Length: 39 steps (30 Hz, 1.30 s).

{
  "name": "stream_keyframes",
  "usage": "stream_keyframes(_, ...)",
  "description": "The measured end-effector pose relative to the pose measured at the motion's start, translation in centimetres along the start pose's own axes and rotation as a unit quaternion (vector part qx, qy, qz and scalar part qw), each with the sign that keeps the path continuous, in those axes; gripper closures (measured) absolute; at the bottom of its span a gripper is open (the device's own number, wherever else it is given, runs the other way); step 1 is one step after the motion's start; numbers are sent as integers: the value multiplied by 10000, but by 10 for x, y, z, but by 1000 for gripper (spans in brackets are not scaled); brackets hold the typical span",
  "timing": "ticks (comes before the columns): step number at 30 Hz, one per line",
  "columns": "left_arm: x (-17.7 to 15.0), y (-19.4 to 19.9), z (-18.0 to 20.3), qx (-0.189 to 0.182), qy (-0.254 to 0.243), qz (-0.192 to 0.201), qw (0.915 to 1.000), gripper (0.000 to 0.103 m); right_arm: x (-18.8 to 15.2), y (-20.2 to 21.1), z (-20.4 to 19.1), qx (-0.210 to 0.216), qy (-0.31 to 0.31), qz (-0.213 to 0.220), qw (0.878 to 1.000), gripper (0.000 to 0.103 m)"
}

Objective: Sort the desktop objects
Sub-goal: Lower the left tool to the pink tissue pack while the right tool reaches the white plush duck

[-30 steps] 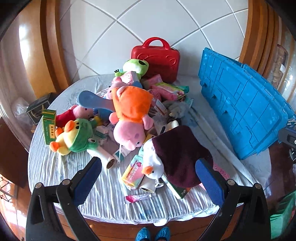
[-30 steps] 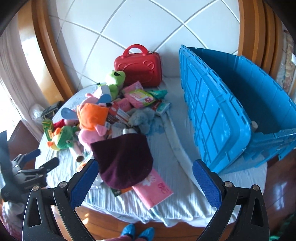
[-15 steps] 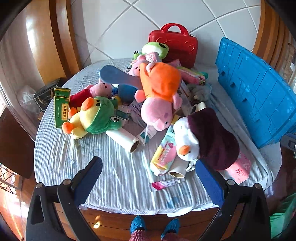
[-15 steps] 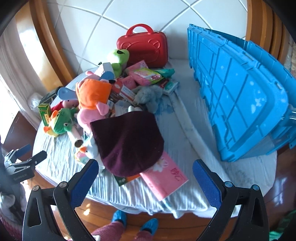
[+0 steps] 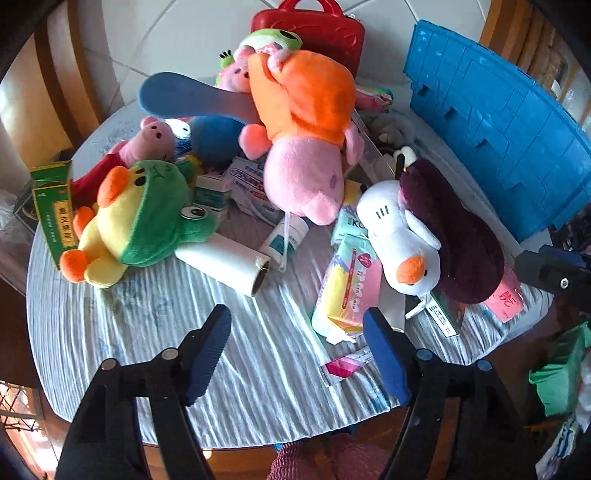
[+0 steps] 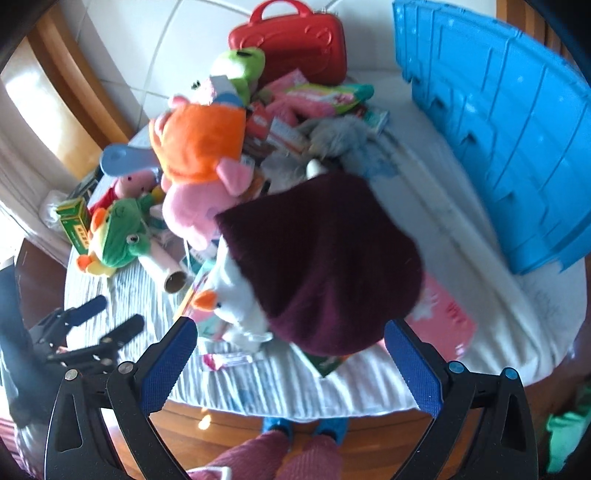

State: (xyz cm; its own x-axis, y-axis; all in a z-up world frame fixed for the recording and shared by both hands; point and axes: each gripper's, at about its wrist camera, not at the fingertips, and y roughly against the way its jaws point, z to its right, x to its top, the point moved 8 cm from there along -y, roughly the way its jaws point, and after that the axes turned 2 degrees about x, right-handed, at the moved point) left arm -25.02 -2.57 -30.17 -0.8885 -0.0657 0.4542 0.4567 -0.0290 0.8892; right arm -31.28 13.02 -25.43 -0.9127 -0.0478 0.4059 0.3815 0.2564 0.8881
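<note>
A heap of toys and packets lies on a round table with a striped cloth. A white duck plush with a maroon cape lies at the front right. A pink pig plush in orange tops the heap. A yellow duck in a green frog hood lies left. A white roll and a pastel tissue pack lie near the front. My left gripper is open and empty over the front cloth. My right gripper is open and empty, just before the maroon cape.
A big blue crate lies tipped on the table's right. A red case stands at the back. A green box sits at the left edge. A pink packet lies under the cape. The left gripper shows in the right wrist view.
Both grippers have moved forward and down towards the table. The left gripper's fingers have drawn closer together. The toys have not moved.
</note>
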Motion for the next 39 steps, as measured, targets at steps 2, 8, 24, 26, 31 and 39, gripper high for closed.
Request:
stream_keyframes(2, -2, -7, 8, -91, -62, -51, 9999, 37, -5, -14, -5, 40, -111, -90, 9999, 9)
stream_keyframes(8, -5, -29, 23, -169, -177, -229, 9994, 37, -11, -49, -14, 495, -318, -443, 9973, 51)
stream_keyframes(24, 7, -76, 33, -416, -20, -430, 9982, 59, 5, -85, -33, 416, -335, -556, 9970, 37)
stream_keyframes(26, 9, -71, 21, -288, 40, -357, 9989, 59, 6, -85, -22, 99, -337, -493, 9982, 37)
stream_keyframes(31, 23, -60, -6, -226, 269, -151, 9993, 59, 9, -80, -12, 357, -605, -501, 9963, 38)
stream_keyframes(39, 33, -71, -13, -58, 112, -81, 9999, 59, 11, -86, -44, 486, -576, -588, 9954, 38)
